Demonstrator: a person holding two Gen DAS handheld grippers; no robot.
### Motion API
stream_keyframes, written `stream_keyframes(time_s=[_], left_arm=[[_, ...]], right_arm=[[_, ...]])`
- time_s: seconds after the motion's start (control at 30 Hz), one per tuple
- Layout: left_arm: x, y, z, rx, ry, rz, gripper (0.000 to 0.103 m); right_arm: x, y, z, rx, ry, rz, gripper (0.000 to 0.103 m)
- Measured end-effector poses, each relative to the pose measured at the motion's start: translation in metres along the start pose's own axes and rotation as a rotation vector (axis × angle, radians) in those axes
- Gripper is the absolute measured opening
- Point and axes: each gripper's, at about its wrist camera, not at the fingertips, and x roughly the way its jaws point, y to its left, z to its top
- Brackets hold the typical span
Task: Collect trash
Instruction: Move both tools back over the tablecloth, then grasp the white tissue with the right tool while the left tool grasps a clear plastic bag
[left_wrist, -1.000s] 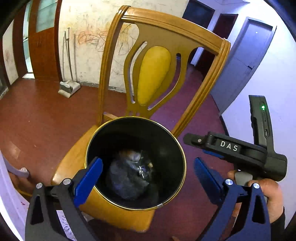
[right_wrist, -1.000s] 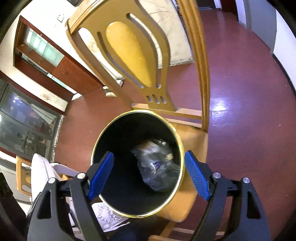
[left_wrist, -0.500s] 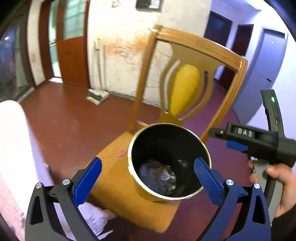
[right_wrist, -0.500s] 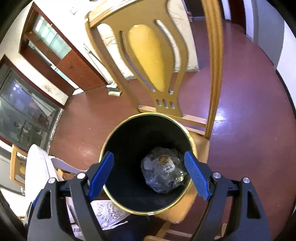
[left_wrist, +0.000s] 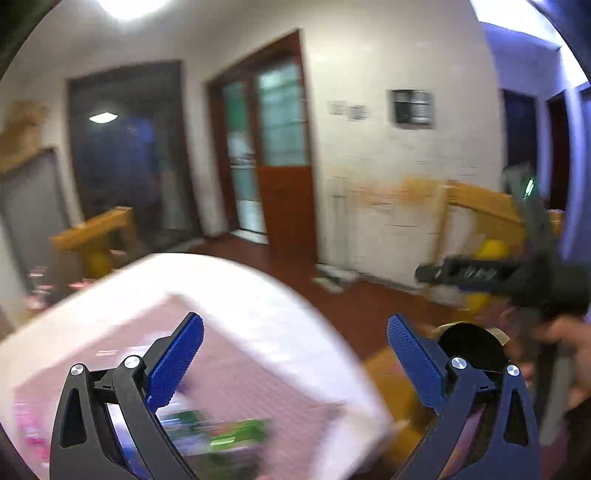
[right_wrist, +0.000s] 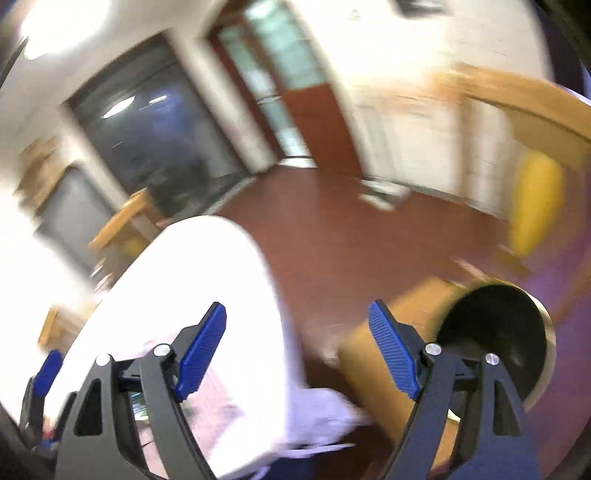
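Right now the left gripper (left_wrist: 295, 356) has its blue jaws spread wide apart with nothing between them, pointing out over the corner of a white table (left_wrist: 258, 295). The tabletop under it shows a pinkish patterned middle with a broad white border, and some green packets (left_wrist: 229, 439) lie on it close to the near edge, too smeared to identify. The right gripper (right_wrist: 297, 352) is likewise standing wide, empty between the pads, aimed across the rounded end of the same table (right_wrist: 207, 266) toward the red-brown floor (right_wrist: 351, 229). In the left view the right gripper (left_wrist: 517, 275) also shows from the side at the right edge, a black body with a small green light, and the person's hand (left_wrist: 569, 350) is wrapped round its handle.

The trash bin (right_wrist: 495, 332), black inside with a gold rim, sits on the seat of a wooden chair (right_wrist: 388, 354) just beyond the right gripper's right-hand finger; in the left view the bin (left_wrist: 472, 343) peeks out behind that gripper's right finger. What is inside the bin cannot be made out. The chair's back with its yellow oval panel (right_wrist: 535, 199) rises behind it. Farther off are a white wall with switches, a brown door (left_wrist: 280, 155) with glass panes, a dark glass doorway and a second wooden chair (left_wrist: 96, 240) past the table. Everything is streaked with blur.
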Motion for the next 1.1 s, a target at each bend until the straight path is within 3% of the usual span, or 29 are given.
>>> stream_keyframes(time_s=[0.07, 0.17, 0.27, 0.33, 0.47, 0.63, 0.8, 1.1], left_arm=[[-0.022, 0.036, -0.01, -0.031, -0.01, 0.113, 0.097], [-0.068, 0.097, -0.031, -0.133, -0.019, 0.343, 0.097], [-0.107, 0.143, -0.055, -0.187, -0.028, 0.557, 0.097], [-0.125, 0.167, -0.069, -0.211, 0.004, 0.64, 0.097], [-0.149, 0.205, -0.085, -0.309, 0.039, 0.663, 0.097], [-0.159, 0.221, -0.085, -0.333, 0.04, 0.736, 0.097], [-0.159, 0.223, -0.086, -0.354, 0.026, 0.695, 0.097], [-0.161, 0.224, -0.085, -0.375, 0.01, 0.69, 0.097]], right_arm=[[0.001, 0.056, 0.0, -0.114, 0.005, 0.111, 0.079], [-0.002, 0.121, -0.008, -0.25, 0.011, 0.242, 0.08], [-0.005, 0.169, -0.018, -0.339, 0.026, 0.339, 0.082], [-0.008, 0.19, -0.024, -0.371, 0.037, 0.388, 0.082], [-0.015, 0.226, -0.032, -0.438, 0.042, 0.415, 0.082], [-0.026, 0.247, -0.044, -0.486, 0.026, 0.409, 0.082], [-0.025, 0.267, -0.048, -0.5, 0.033, 0.396, 0.082], [-0.021, 0.273, -0.053, -0.497, 0.035, 0.394, 0.082]])
